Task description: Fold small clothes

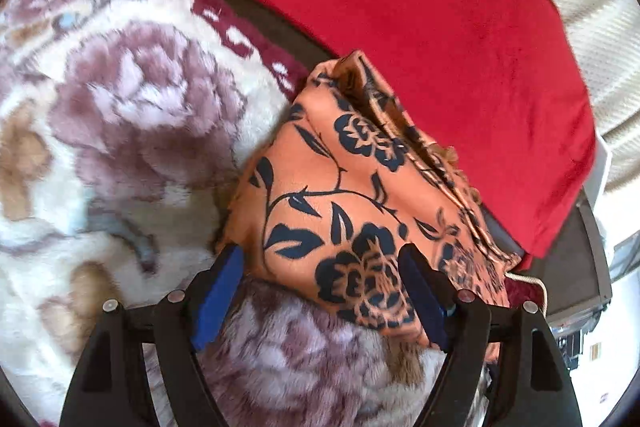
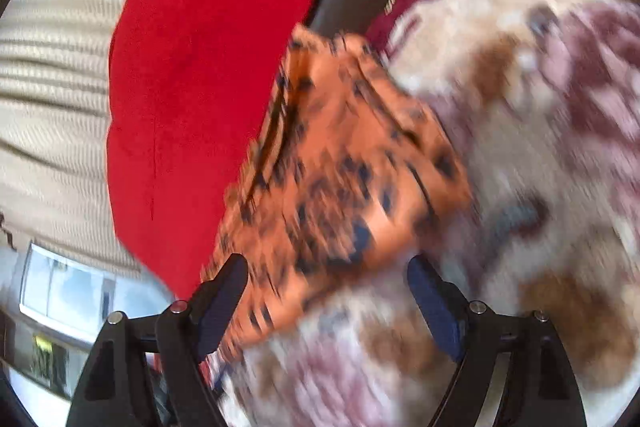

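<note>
The orange floral garment (image 1: 352,195) is lying just ahead of both spread, empty tools, left tool (image 1: 320,291) and right tool (image 2: 328,295), its long axis running away toward the red blanket (image 1: 420,7).

An orange cloth (image 1: 340,187) (image 2: 340,167) printed with black flowers is seen; beside it, a cream blanket (image 1: 120,131) (image 2: 540,147) patterned in mauve roses; behind it, plain red fabric (image 1: 400,7) (image 2: 200,67).

Bright daylight, one of my views sharp and the other smeared
My left wrist view is fairly crisp on the orange floral cloth (image 1: 352,195), softening toward the rim; my right wrist view is streaked with motion blur across the cloth and the fleece blanket (image 2: 540,147). Both bend at the fisheye edges, with dark corners and a washed-out window (image 2: 68,287)
</note>
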`<act>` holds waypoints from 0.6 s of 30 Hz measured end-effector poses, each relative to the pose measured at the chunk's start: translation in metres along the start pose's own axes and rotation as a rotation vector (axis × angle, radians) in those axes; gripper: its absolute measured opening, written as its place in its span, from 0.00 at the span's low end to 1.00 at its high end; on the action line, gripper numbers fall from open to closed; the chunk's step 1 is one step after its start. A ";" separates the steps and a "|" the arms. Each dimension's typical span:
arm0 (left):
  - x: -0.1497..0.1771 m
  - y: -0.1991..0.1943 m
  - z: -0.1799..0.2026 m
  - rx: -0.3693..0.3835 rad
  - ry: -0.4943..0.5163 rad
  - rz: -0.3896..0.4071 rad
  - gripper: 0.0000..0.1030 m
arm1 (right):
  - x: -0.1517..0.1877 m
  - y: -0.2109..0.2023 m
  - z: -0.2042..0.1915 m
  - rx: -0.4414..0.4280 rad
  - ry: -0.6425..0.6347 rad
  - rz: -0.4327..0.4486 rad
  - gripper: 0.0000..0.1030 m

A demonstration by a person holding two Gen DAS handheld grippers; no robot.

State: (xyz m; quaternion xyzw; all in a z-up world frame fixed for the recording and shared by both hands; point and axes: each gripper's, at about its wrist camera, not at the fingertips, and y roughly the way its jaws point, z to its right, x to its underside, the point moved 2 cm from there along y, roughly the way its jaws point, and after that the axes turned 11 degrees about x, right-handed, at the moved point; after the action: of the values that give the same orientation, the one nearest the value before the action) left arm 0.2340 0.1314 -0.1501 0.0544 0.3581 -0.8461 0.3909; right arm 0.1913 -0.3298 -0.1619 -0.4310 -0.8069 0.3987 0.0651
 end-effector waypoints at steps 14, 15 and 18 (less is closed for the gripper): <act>-0.052 -0.021 0.054 -0.057 0.112 0.043 0.05 | -0.048 -0.007 -0.062 0.107 -0.156 0.094 0.09; -0.053 -0.028 0.059 -0.050 0.130 0.061 0.05 | -0.046 -0.017 -0.070 0.098 -0.178 0.109 0.09; -0.038 -0.074 0.079 -0.012 0.195 0.096 0.05 | -0.032 -0.052 -0.093 0.073 -0.243 0.136 0.09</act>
State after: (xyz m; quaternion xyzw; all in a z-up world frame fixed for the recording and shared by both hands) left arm 0.2233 0.1361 -0.0358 0.1511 0.3966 -0.8149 0.3947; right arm 0.2196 -0.3152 -0.0550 -0.4307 -0.7626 0.4806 -0.0448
